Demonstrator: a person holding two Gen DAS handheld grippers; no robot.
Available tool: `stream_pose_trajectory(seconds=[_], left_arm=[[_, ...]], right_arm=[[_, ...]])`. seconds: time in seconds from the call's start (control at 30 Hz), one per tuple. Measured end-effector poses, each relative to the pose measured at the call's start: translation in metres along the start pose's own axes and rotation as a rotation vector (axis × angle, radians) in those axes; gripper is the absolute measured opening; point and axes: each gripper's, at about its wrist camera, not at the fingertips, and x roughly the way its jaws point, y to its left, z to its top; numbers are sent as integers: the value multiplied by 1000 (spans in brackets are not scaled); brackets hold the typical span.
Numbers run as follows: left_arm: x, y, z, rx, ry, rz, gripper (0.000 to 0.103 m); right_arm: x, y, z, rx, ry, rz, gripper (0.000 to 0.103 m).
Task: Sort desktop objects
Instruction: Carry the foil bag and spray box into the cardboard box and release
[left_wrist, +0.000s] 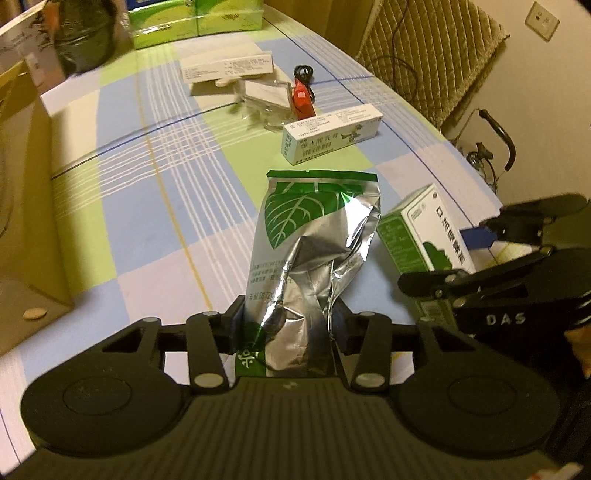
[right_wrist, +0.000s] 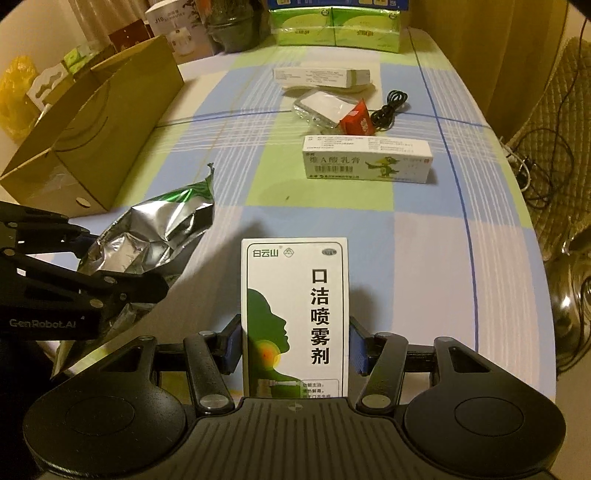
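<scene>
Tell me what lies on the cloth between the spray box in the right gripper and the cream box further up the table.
Nothing: in the right wrist view the checked tablecloth is bare between the held spray box and the cream box.

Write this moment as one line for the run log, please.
left gripper: shut on foil pouch | right gripper: shut on spray box | cardboard box: open, left side

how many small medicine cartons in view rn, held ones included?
3: spray carton in the right gripper; green-white carton mid-table; white carton farther back. More may be hidden inside the cardboard box.
</scene>
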Motion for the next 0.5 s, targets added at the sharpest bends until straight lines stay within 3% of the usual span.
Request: stream_pose_trajectory(seconds=[0.5], left_arm=[[-48,-1,-34,-68,-72,34,41]], right_arm=[[-36,22,-18,-17,-60,-20,53]])
